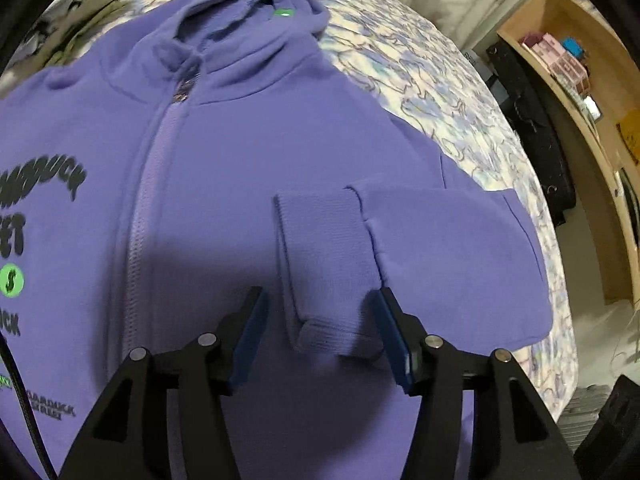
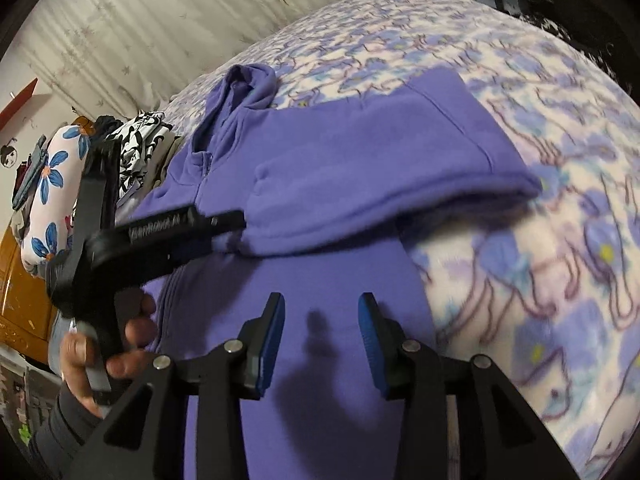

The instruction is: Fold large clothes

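Folding a purple hoodie (image 1: 224, 184) laid zipper-up on the flowered bed (image 1: 432, 80).
Its sleeve is folded across the chest, the cuff (image 1: 328, 264) lying between the released left gripper (image 1: 318, 300), long axis pointing away from it. The right gripper (image 2: 322, 304), released too, hovers over the hoodie body near the bed's side edge.

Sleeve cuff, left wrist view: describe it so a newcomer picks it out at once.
Start at the floral bedspread, where the purple hoodie lies zipped up. One sleeve is folded across its front, ending in the cuff between the open left tongs. Its ribbed knit band sets it apart from the smooth fleece around.
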`<state>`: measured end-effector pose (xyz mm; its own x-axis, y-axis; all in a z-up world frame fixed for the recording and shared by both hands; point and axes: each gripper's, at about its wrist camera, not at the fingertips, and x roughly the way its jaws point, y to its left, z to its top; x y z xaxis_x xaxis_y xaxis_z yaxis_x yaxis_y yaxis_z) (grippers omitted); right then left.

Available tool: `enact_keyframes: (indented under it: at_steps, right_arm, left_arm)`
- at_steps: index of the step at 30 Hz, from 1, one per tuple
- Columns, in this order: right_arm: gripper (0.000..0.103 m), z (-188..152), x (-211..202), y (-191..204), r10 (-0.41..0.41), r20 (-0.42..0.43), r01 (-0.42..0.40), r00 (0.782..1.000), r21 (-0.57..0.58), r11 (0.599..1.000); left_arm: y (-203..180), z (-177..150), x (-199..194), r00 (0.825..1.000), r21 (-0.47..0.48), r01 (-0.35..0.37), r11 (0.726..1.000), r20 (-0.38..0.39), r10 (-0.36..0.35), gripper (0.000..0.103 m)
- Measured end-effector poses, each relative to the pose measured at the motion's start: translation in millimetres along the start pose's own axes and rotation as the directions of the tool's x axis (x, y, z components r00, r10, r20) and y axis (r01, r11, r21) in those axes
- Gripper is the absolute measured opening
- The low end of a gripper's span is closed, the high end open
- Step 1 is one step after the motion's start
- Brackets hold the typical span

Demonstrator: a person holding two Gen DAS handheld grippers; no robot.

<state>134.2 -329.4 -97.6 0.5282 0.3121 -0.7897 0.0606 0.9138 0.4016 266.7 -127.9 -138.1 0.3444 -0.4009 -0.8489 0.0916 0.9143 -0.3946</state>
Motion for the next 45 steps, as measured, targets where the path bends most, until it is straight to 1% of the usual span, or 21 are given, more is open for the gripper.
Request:
enact_keyframes:
  at_steps: [2, 4, 5, 6, 8, 13, 16, 19, 21, 25, 26, 27, 29, 30, 32, 34, 35, 37, 38, 39, 45]
  right_arm:
    - [0.038, -3.2, 0.8, -4.3, -0.001, -0.004, 0.001, 1.000, 0.009, 1.000]
    - [0.038, -4.8, 1.3, -7.7, 0.004, -0.005, -0.004, 1.000, 0.021, 1.000]
    - [0.038, -5.6, 1.8, -9.5, 0.002, -0.005, -0.002, 1.000, 0.028, 1.000]
    - [0.038, -6.2, 2.2, -10.6, 0.003, -0.005, -0.003, 1.000, 0.033, 0.999]
    - [0.038, -6.7, 2.7, -11.6, 0.003, -0.005, -0.003, 1.000, 0.038, 0.999]
    - [0.038, -5.6, -0.8, -9.3, -0.012, 0.006, 0.011, 1.000, 0.028, 1.000]
    - [0.038, -4.5, -6.1, -7.9, -0.018, 0.015, 0.018, 1.000, 0.018, 1.000]
    - [0.038, -1.9, -11.8, -6.5, -0.034, 0.030, 0.034, 0.999, 0.006, 0.999]
    - [0.038, 1.0, -15.1, -5.9, -0.044, 0.040, 0.044, 0.998, 0.001, 0.999]
    - [0.038, 6.7, -16.3, -4.8, -0.059, 0.047, 0.059, 0.997, -0.004, 0.998]
    - [0.040, 7.2, -15.6, -4.2, -0.062, 0.044, 0.062, 0.997, -0.006, 0.998]
    - [0.046, 8.1, -14.0, -3.1, -0.068, 0.040, 0.069, 0.997, -0.009, 0.998]
    - [0.054, 10.3, -10.9, -1.1, -0.076, 0.038, 0.077, 0.996, -0.019, 0.997]
    - [0.055, 11.8, -8.8, 0.2, -0.081, 0.034, 0.082, 0.996, -0.025, 0.996]
    - [0.055, 17.5, -4.2, 2.0, -0.083, 0.014, 0.083, 0.996, -0.032, 0.996]
    - [0.055, 26.8, -1.3, 1.4, -0.082, 0.004, 0.082, 0.997, -0.031, 0.996]
    - [0.055, 35.9, 0.2, 1.1, -0.084, 0.005, 0.084, 0.996, -0.031, 0.996]
    - [0.055, 48.7, 3.4, 0.6, -0.083, 0.008, 0.084, 0.996, -0.030, 0.996]
    - [0.055, 60.9, 7.6, -1.8, -0.088, 0.009, 0.088, 0.996, -0.022, 0.996]
    - [0.055, 66.2, 9.8, -2.9, -0.089, 0.011, 0.090, 0.996, -0.015, 0.996]
    - [0.055, 118.5, 55.8, -22.0, -0.079, -0.015, 0.079, 0.997, 0.056, 0.995]
  left_arm:
    - [-9.0, 1.2, 2.7, 1.000, 0.032, -0.015, 0.999, 0.011, 0.014, 0.052]
    - [-19.2, 2.4, 4.6, 0.999, 0.065, -0.035, 0.997, 0.021, 0.034, 0.046]
    - [-24.9, 1.7, 6.3, 0.999, 0.085, -0.045, 0.995, 0.023, 0.043, 0.036]
    - [-31.3, 1.0, 7.9, 0.999, 0.108, -0.039, 0.993, 0.018, 0.037, 0.015]
    - [-40.7, 0.3, 4.7, 0.999, 0.129, -0.031, 0.991, 0.026, 0.028, 0.014]
    - [-72.2, 0.5, -41.2, 0.982, 0.247, -0.100, 0.964, 0.180, 0.056, 0.013]
    - [-80.0, 7.2, -88.4, 0.949, 0.285, -0.153, 0.946, 0.308, 0.061, 0.013]
    - [-73.1, 18.5, -134.5, 0.905, 0.280, -0.210, 0.937, 0.419, 0.077, 0.013]
    - [-56.5, 27.8, -159.5, 0.873, 0.256, -0.264, 0.930, 0.473, 0.118, 0.013]
    - [-4.8, 37.6, -170.2, 0.845, 0.194, -0.361, 0.912, 0.482, 0.232, 0.014]
    - [10.9, 37.9, -165.0, 0.845, 0.176, -0.384, 0.906, 0.464, 0.268, 0.015]
    - [31.7, 37.7, -153.8, 0.851, 0.155, -0.405, 0.901, 0.426, 0.308, 0.022]
    - [63.5, 35.8, -127.5, 0.872, 0.143, -0.425, 0.894, 0.331, 0.361, 0.027]
    - [76.4, 33.4, -114.5, 0.880, 0.143, -0.430, 0.892, 0.286, 0.379, 0.027]
    - [100.7, 28.6, -90.6, 0.885, 0.129, -0.447, 0.885, 0.205, 0.417, 0.027]
    - [117.7, 26.2, -82.1, 0.906, 0.098, -0.408, 0.908, 0.168, 0.389, 0.027]
    - [122.3, 26.6, -84.1, 0.913, 0.081, -0.386, 0.919, 0.175, 0.368, 0.029]
    - [129.1, 31.8, -90.4, 0.932, 0.046, -0.325, 0.945, 0.188, 0.311, 0.040]
    - [132.2, 35.7, -93.0, 0.938, 0.026, -0.297, 0.955, 0.194, 0.287, 0.053]
    - [133.6, 38.0, -95.5, 0.941, 0.009, -0.278, 0.960, 0.203, 0.271, 0.060]
    - [145.0, 54.5, -79.6, 0.954, -0.016, -0.241, 0.970, 0.178, 0.240, 0.060]
